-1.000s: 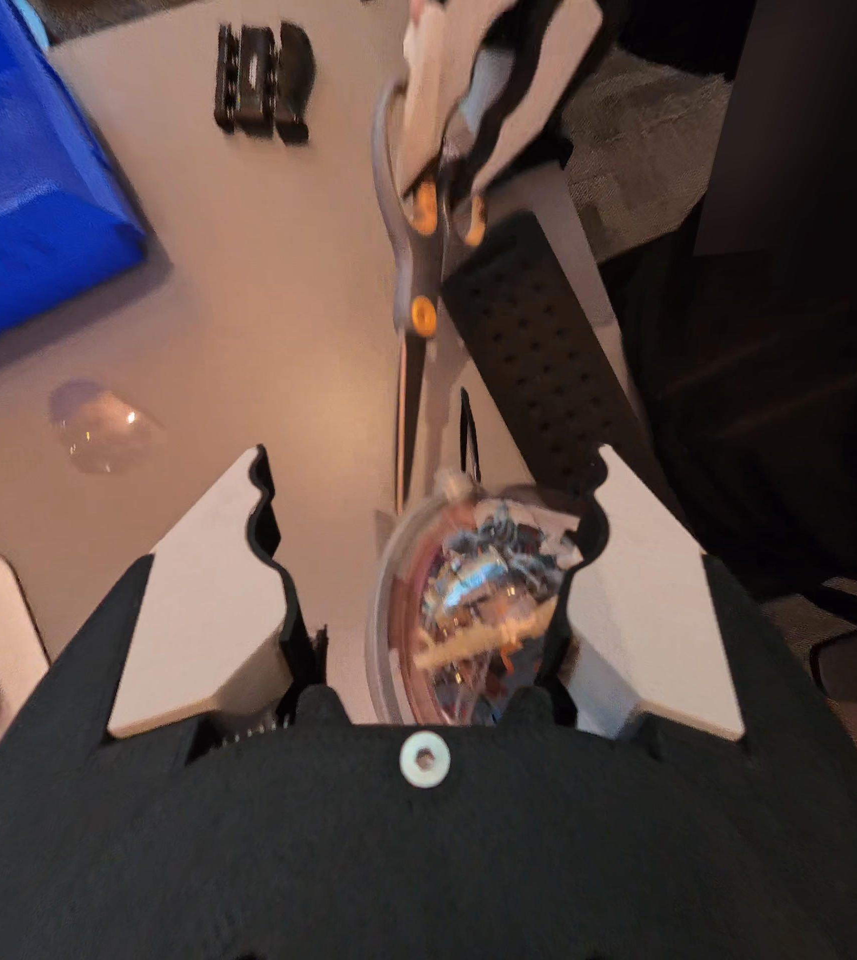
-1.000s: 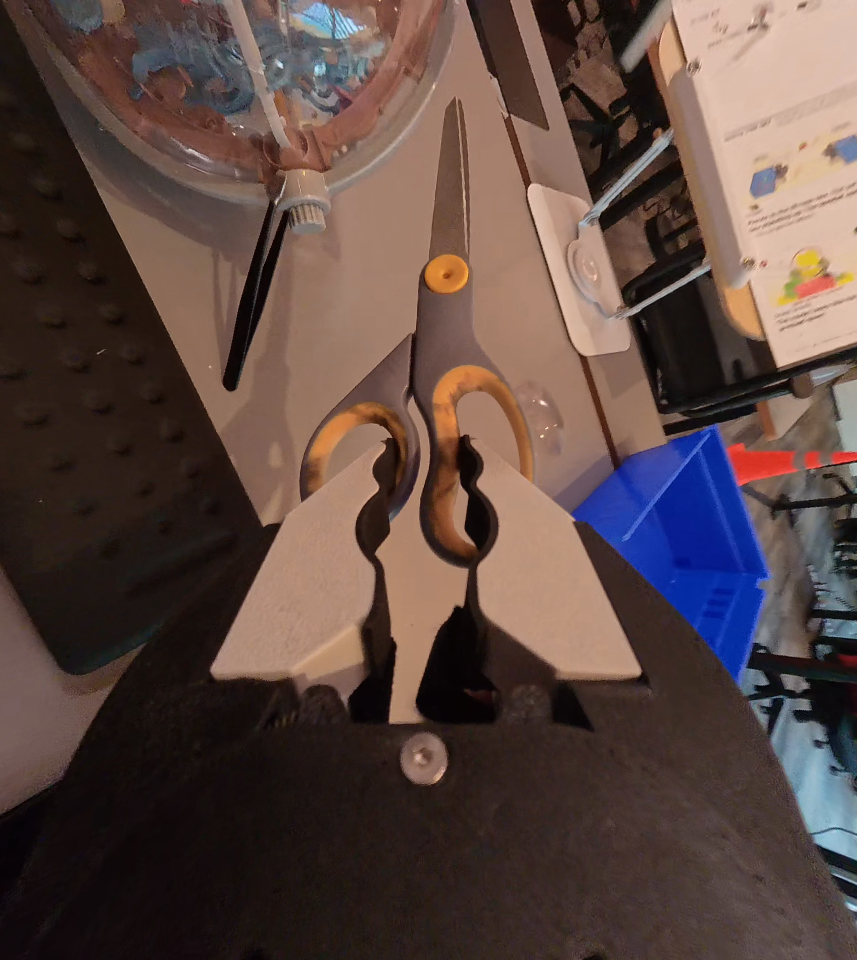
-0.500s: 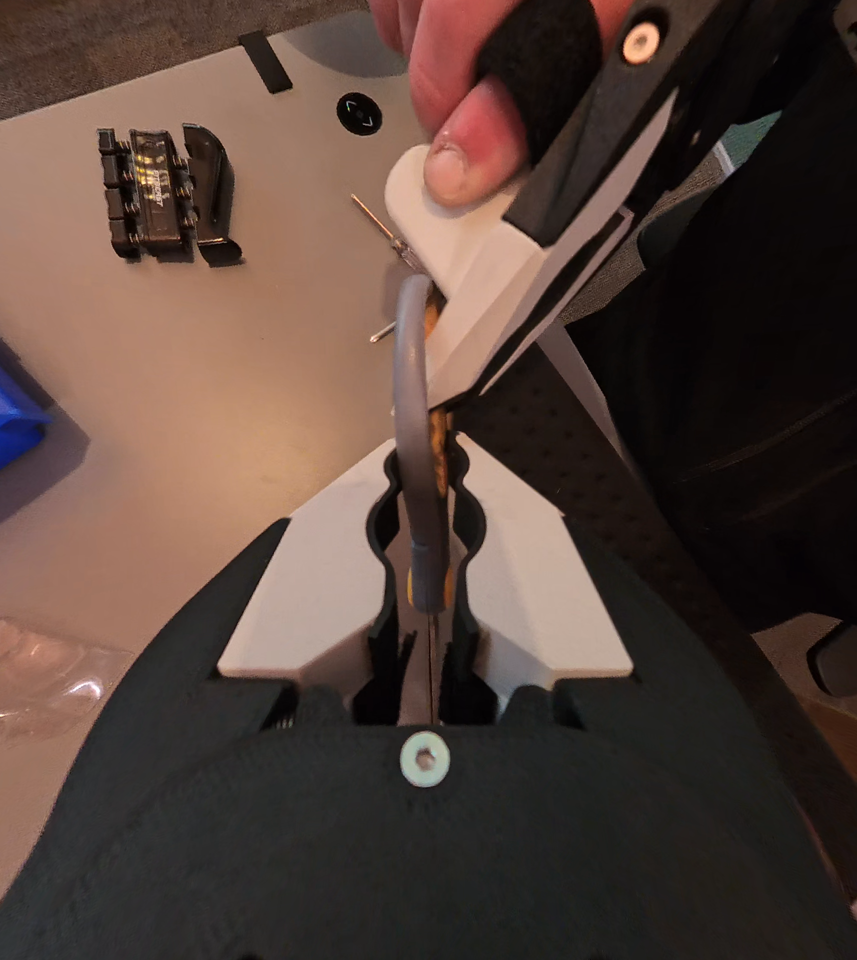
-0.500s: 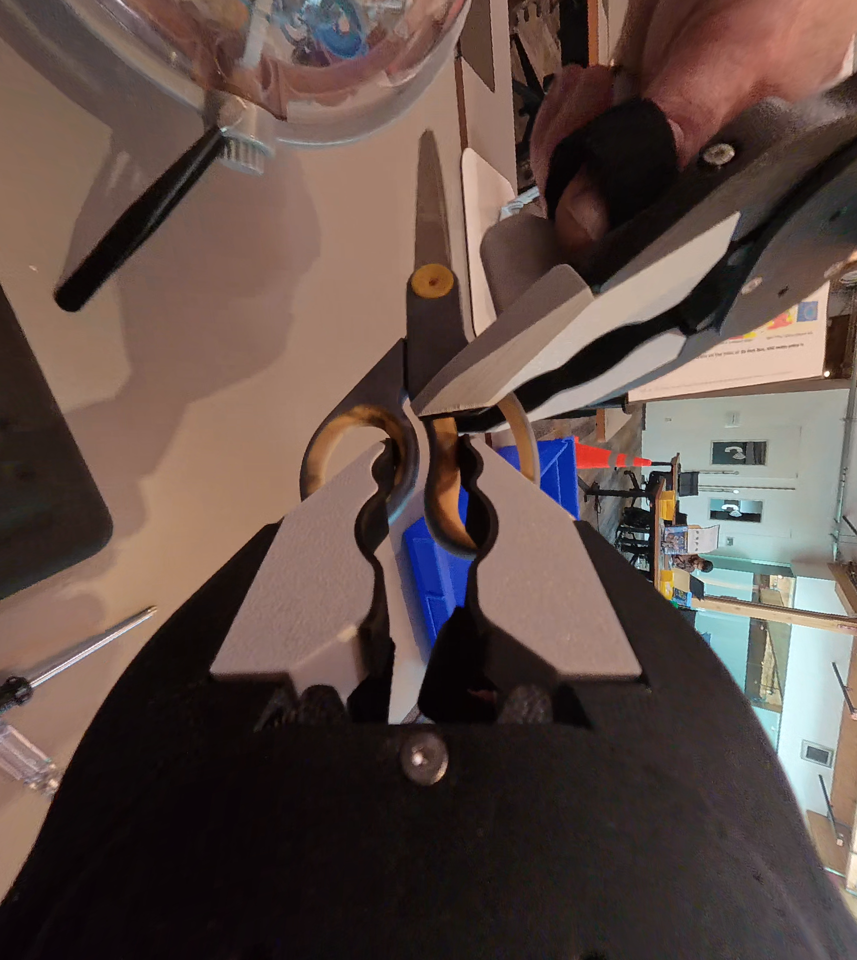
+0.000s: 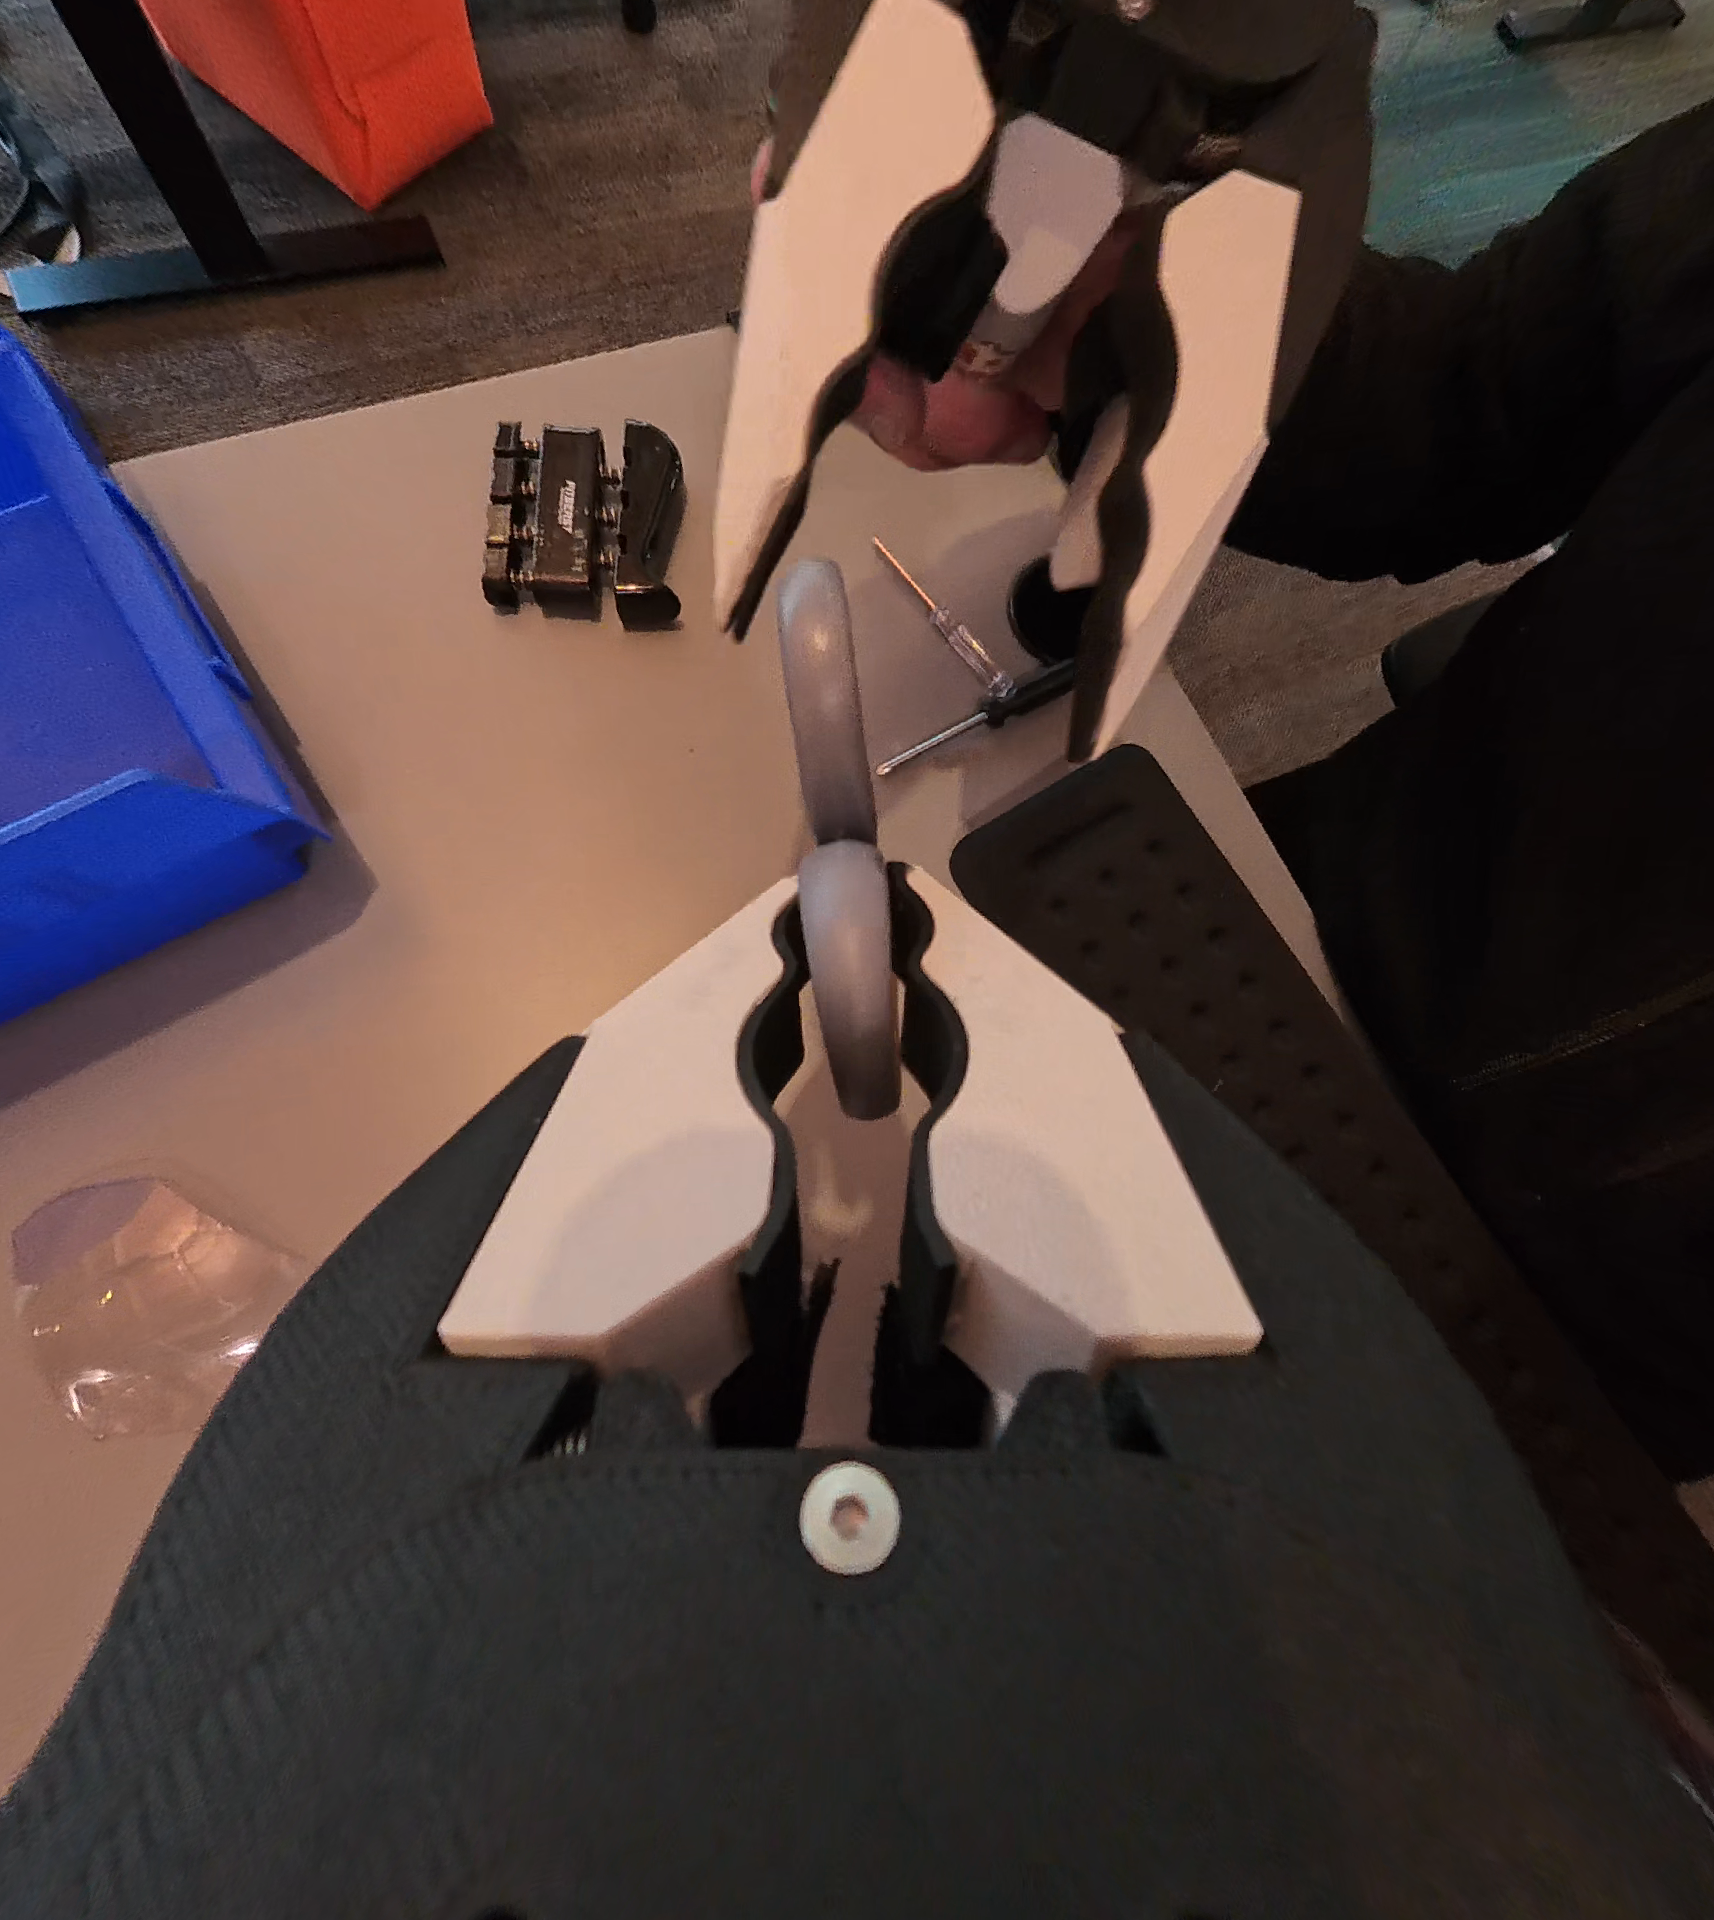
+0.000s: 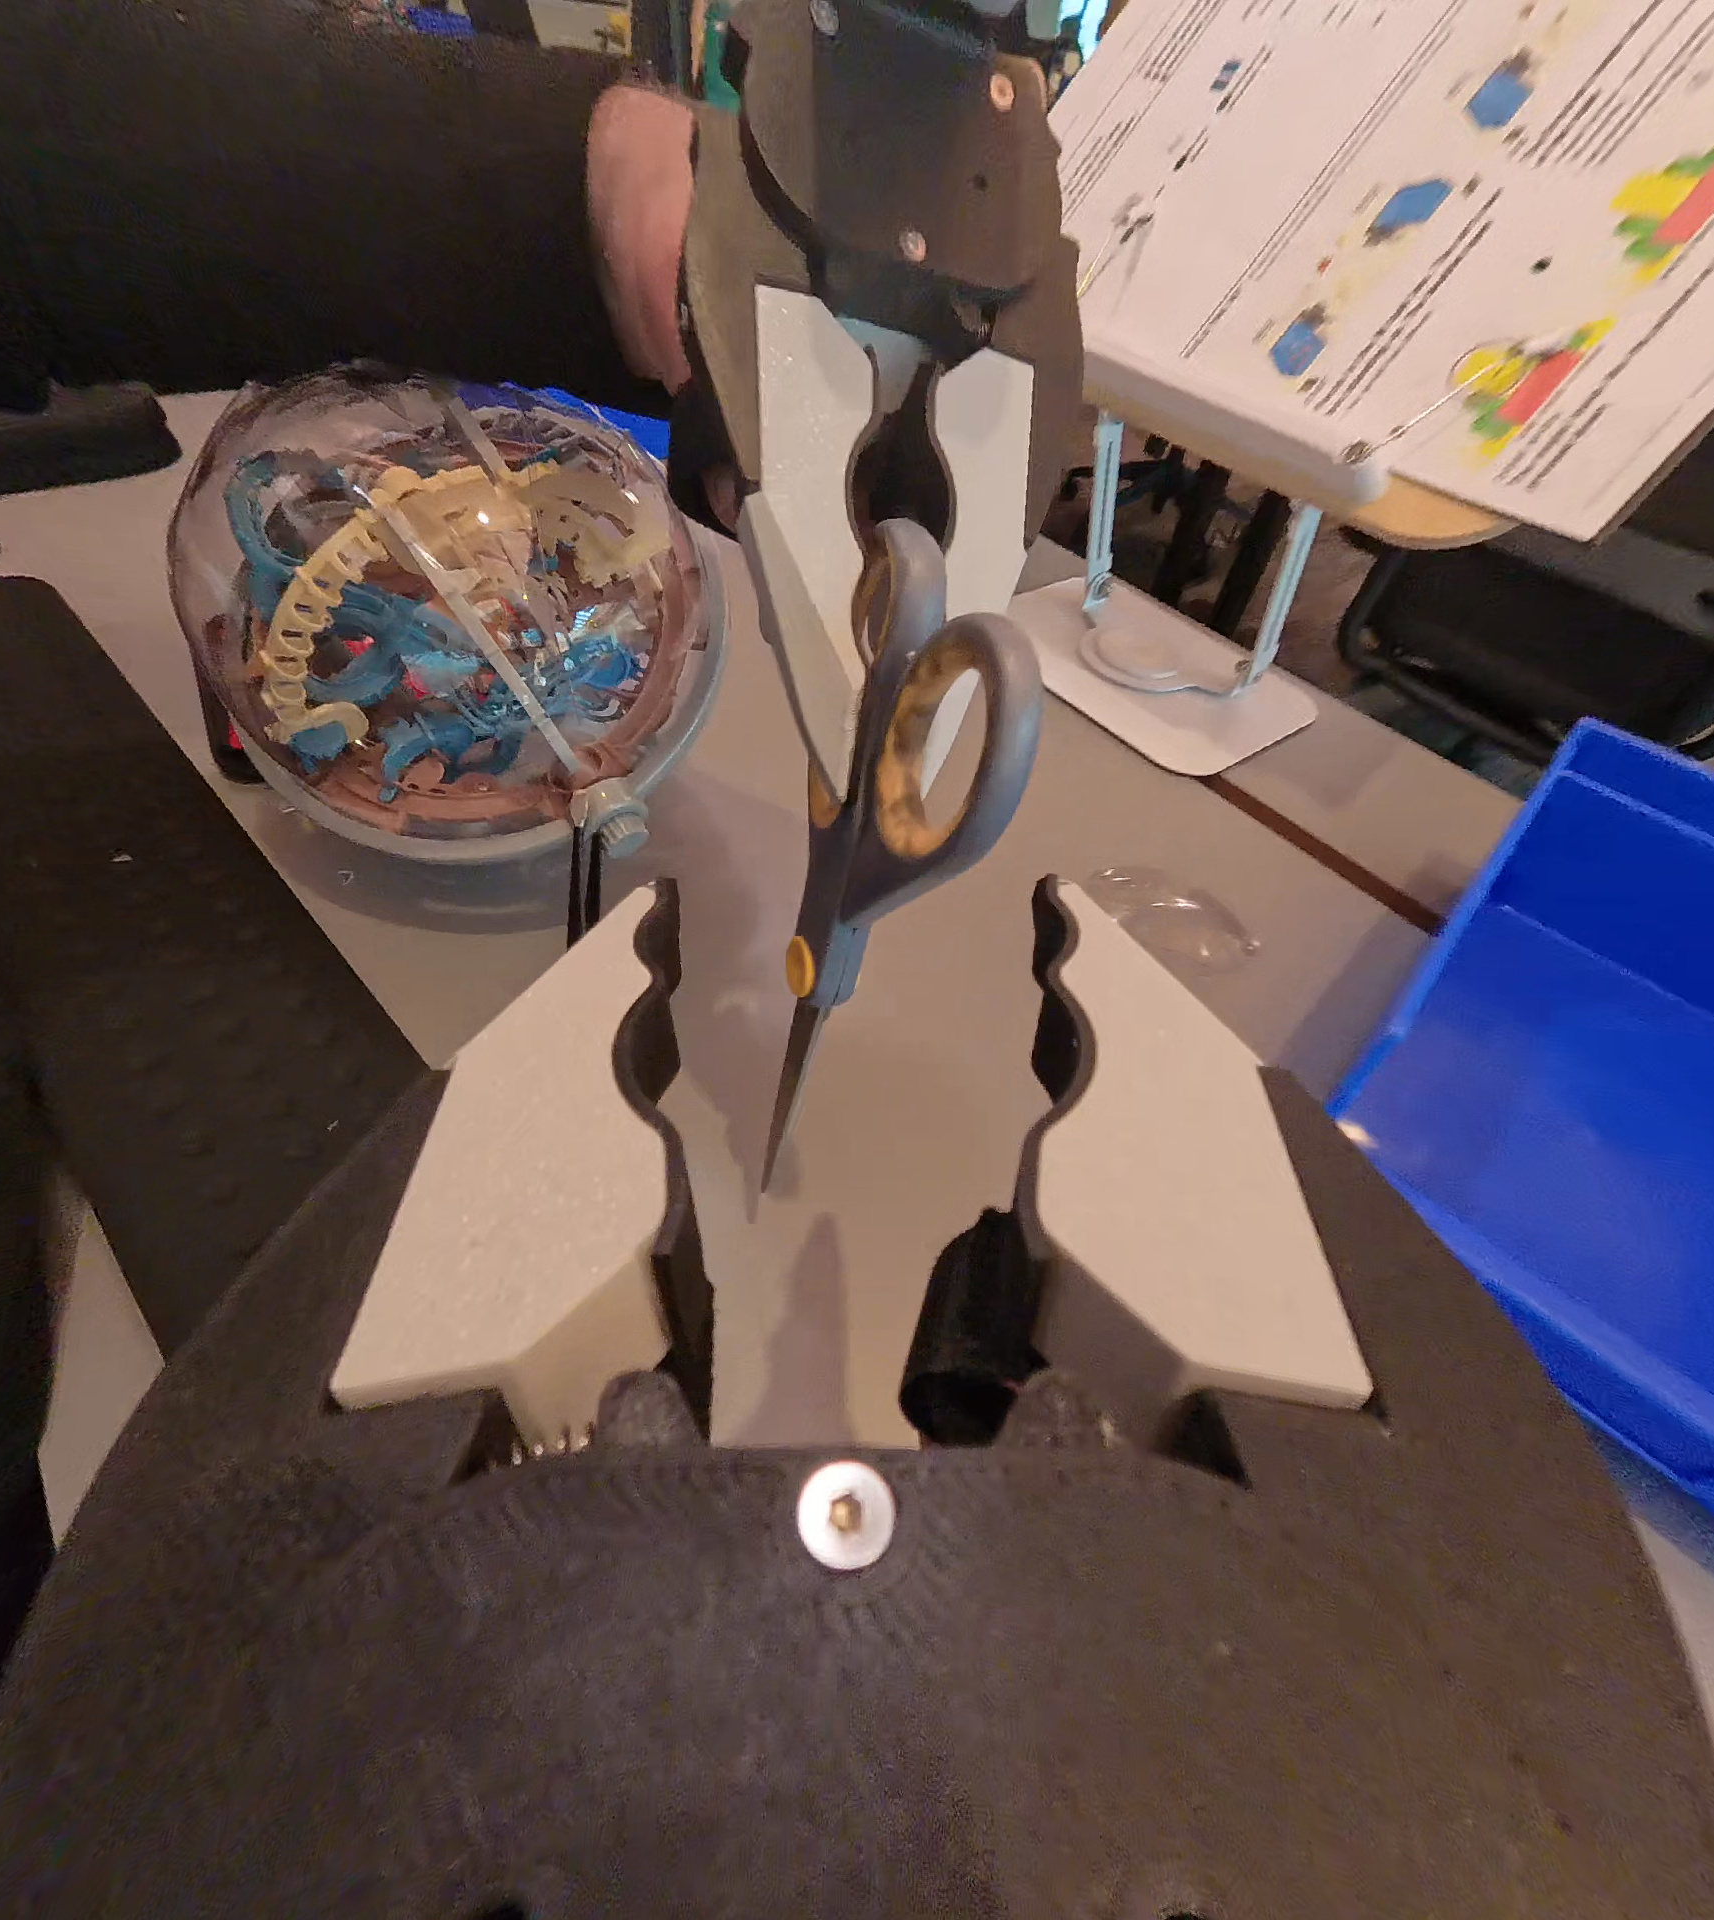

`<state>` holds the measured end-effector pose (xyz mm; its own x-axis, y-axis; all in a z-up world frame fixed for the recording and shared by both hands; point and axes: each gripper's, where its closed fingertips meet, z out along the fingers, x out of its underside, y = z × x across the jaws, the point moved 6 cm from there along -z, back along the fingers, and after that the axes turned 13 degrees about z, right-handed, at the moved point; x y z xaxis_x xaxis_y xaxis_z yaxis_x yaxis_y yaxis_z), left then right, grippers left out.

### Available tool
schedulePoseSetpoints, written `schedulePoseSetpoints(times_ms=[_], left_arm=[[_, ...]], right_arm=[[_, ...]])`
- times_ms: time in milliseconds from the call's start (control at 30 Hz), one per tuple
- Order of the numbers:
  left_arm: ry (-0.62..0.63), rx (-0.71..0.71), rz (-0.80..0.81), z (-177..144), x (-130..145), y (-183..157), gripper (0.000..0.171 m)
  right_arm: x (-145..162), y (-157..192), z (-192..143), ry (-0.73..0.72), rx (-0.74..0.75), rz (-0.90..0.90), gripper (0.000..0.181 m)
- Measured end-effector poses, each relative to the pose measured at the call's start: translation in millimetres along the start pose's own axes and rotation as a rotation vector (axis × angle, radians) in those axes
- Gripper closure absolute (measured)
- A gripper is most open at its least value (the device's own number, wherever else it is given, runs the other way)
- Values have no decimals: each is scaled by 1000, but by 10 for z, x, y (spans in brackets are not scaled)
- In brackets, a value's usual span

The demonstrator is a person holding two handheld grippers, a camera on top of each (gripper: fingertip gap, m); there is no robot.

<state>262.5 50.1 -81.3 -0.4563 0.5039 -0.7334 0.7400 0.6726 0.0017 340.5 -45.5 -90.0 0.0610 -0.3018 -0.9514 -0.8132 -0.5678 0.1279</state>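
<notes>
In the right wrist view, bare worktop (image 6: 936, 1091) runs ahead between the clear maze globe (image 6: 437, 644) on the left and blue bin (image 6: 1611, 1091) right; hanging scissors (image 6: 894, 790) block its middle.

I see grey scissors (image 6: 920, 748) w/ mottled yellow-orange loop linings and an orange pivot dot. Both grippers, left (image 5: 848, 914) and right (image 6: 848, 935), have white fingers, black wavy inner edges, black textured bodies. Bin (image 6: 1601, 1039) is bright blue; table (image 5: 541, 831) pale grey-beige. Mat (image 5: 1196, 997) black w/ dot pattern. Clear dome (image 6: 437, 613) shows blue, cream, brown parts. Bag (image 5: 333, 83) orange.
</notes>
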Motion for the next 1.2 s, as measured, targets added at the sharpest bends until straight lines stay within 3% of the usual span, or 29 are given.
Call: schedulePoseSetpoints(times_ms=[100, 167, 200, 367, 467, 533, 633, 800, 967, 1200], left_arm=[[37, 16, 38, 70, -16, -83, 161], [57, 14, 57, 62, -16, -120, 161], [64, -1, 62, 39, -6, -115, 162], [-49, -63, 19, -297, -44, -72, 162], [-179, -76, -21, -573, -127, -89, 162], [-202, -90, -21, -638, -176, -96, 162], [-167, -94, -6, -580, -208, -124, 163], [-191, -104, 5, -576, -289, -166, 163], [-234, -117, 11, -618, -335, -184, 163], [-303, -124, -3, -654, -334, -163, 163]], right_arm=[[-108, -12, 125, -62, -103, 74, 125], [-140, -26, 194, -54, -169, 89, 165], [-147, -27, 222, -48, -203, 96, 174], [-145, -78, 153, -119, -195, 171, 177], [2, -112, 34, -207, -236, 313, 179], [171, -129, 40, -229, -257, 395, 179], [304, -116, 61, -272, -303, 497, 178], [281, -88, -35, -323, -296, 465, 177], [261, -133, -169, -416, -354, 525, 143], [327, -32, 115, -300, -487, 575, 119]])
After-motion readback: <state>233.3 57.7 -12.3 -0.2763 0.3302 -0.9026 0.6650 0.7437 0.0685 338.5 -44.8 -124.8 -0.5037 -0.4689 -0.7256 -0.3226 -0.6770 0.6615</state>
